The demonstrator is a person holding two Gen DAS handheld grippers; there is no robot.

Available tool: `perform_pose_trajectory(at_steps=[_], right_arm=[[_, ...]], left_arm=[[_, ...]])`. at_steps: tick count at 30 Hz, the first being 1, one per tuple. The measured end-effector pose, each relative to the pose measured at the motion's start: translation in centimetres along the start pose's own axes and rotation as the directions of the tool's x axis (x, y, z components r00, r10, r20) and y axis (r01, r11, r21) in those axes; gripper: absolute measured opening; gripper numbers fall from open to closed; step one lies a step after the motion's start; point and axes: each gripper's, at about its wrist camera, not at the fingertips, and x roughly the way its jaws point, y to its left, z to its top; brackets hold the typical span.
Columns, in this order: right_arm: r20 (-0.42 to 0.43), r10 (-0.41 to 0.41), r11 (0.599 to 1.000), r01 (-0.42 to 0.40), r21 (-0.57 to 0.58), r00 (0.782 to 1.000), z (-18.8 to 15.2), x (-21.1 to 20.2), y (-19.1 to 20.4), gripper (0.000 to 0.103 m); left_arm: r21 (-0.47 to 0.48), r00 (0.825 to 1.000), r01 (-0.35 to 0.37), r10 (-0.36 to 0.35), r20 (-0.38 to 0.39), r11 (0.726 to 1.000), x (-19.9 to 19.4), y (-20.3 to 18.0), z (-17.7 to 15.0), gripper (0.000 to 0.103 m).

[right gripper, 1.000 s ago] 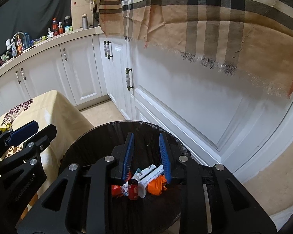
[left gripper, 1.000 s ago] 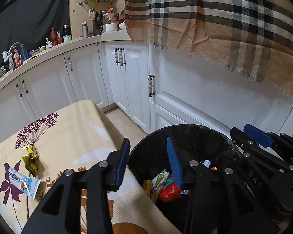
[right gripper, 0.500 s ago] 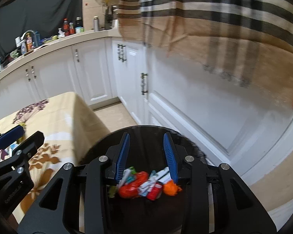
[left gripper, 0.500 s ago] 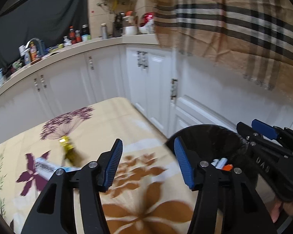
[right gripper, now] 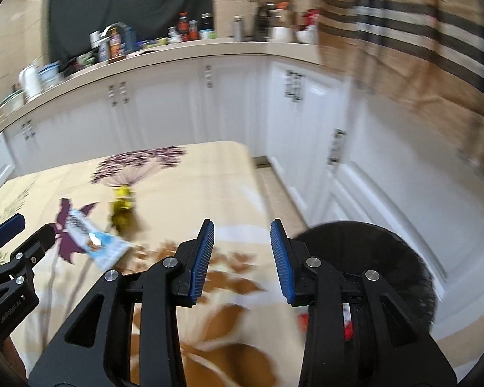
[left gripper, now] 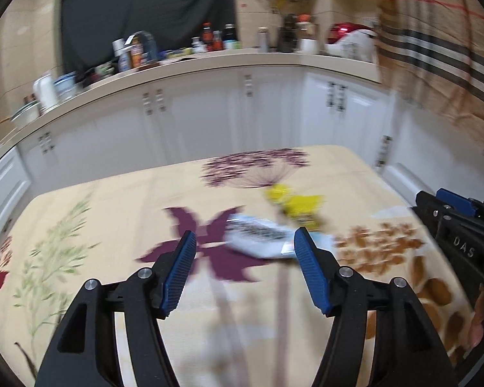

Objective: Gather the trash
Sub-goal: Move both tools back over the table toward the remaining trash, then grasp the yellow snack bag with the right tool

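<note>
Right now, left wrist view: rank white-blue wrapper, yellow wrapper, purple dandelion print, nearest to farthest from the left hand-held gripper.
1. White-blue wrapper: just ahead of the left hand-held gripper, whose jaws are opening with nothing between them.
2. Yellow wrapper: beyond it, slightly right.
3. Purple dandelion print: farthest, near the table's far edge.

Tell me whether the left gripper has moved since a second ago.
Yes. The left gripper, jaws opening and empty, has swung from over the black round trash bin to over the floral tablecloth, facing the white-blue wrapper.
</note>
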Motion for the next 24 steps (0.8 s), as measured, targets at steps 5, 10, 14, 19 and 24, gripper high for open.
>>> perform_pose_trajectory(at_steps=[5,10,14,19,24], right_arm=[[-0.018,0.069,0.997,-0.069,-0.045,0.997,1.1,1.6,4.2,0.036],[-0.039,0.103,0.990,-0.106,-0.098,0.994,2.0,3.3,7.8,0.036],[-0.071,0.109,0.985,-0.117,-0.130,0.992,2.2,5.1,9.9,0.036],[-0.139,0.117,0.982,-0.136,-0.134,0.983,1.9,7.2,10.9,0.035],[-0.153,0.129,0.979,-0.151,-0.138,0.980,2.0,7.5,10.8,0.021]], left_arm=[[-0.051,0.997,-0.069,0.068,-0.021,0.996,0.1,4.2,-0.7,0.062],[-0.090,0.993,-0.120,0.118,-0.033,0.989,0.1,7.8,-1.3,0.063],[-0.126,0.987,-0.157,0.152,-0.050,0.980,0.3,10.3,-1.8,0.063],[-0.166,0.984,-0.173,0.162,-0.078,0.971,1.0,12.3,-2.4,0.063],[-0.186,0.988,-0.144,0.129,-0.091,0.972,1.3,12.4,-2.5,0.063]])
